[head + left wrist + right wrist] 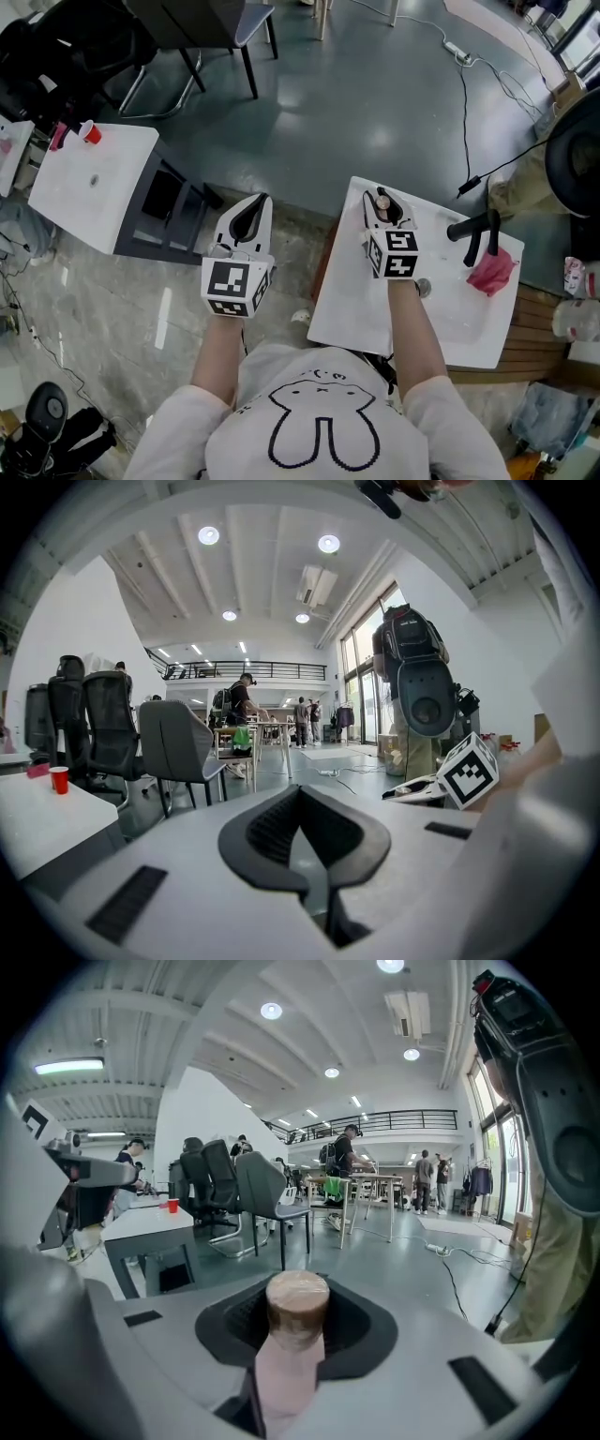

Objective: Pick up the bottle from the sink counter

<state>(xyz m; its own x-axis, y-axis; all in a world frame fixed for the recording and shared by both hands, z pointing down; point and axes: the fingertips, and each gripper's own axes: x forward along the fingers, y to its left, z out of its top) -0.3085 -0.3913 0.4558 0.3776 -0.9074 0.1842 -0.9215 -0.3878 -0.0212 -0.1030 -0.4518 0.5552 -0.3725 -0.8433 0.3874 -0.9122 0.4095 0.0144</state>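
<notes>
Your right gripper (pixel 380 208) has its jaws drawn in narrow on the bottle (pixel 289 1368). The pads are against its pink body on both sides, and the brown cap (pixel 298 1296) stands up between the tips. The bottle is at the far left corner of the sink counter (pixel 352 314); whether its base touches the surface cannot be told. Your left gripper (pixel 251 217) has its jaws together with nothing between them. You hold it off the sink counter's left edge, over the floor (pixel 375 103), well apart from the bottle. On the sink counter's far right part stands a black faucet (pixel 473 230), with a pink cloth (pixel 491 272) just beside it. The drain (pixel 424 288) lies near the sink counter's middle.
</notes>
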